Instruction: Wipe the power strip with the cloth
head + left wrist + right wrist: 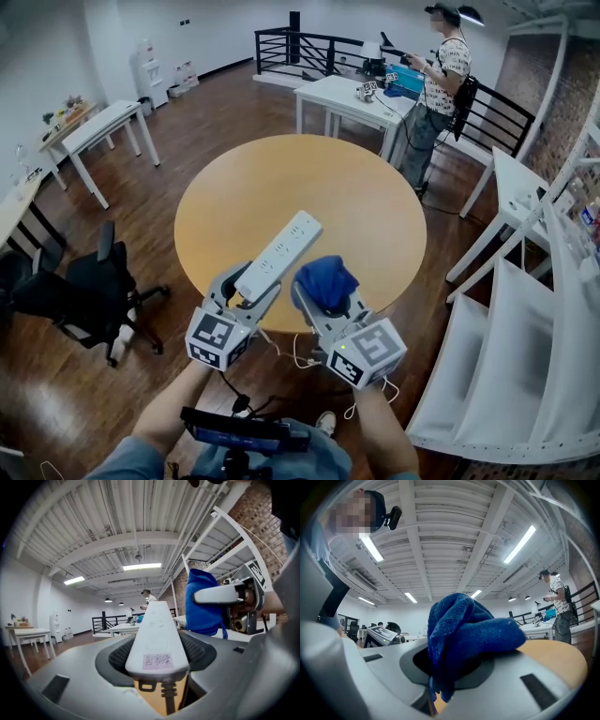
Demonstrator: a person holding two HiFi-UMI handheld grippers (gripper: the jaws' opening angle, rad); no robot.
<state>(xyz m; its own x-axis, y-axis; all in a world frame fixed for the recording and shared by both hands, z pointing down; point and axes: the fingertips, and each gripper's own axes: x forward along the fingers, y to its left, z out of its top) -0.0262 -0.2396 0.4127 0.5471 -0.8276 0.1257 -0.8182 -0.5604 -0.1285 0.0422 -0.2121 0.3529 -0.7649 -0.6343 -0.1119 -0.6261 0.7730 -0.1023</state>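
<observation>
**A:** In the head view, what does the person have in hand?

**B:** The left gripper (246, 287) is clamped on the near end of the white power strip (279, 255). The strip slants up and away over the near edge of the round table (309, 178), lifted off the wood. The right gripper (323, 298) is closed on a bunched blue cloth (325, 279), just right of the strip.

**A:** Why hold the strip in the air?

**B:** Probably so the cloth can reach its faces freely. One tool steadies and the other rubs.

**A:** And the left gripper view?

**B:** Its jaws pinch the strip's sides at the near end, with the cord (168, 696) hanging below. The cloth sits close on the right, apparently not touching.

**A:** The right gripper view?

**B:** The jaws are nearly together, with the cloth wadded between them and bulging outward like a pad. Wiping looks about to begin.
</observation>
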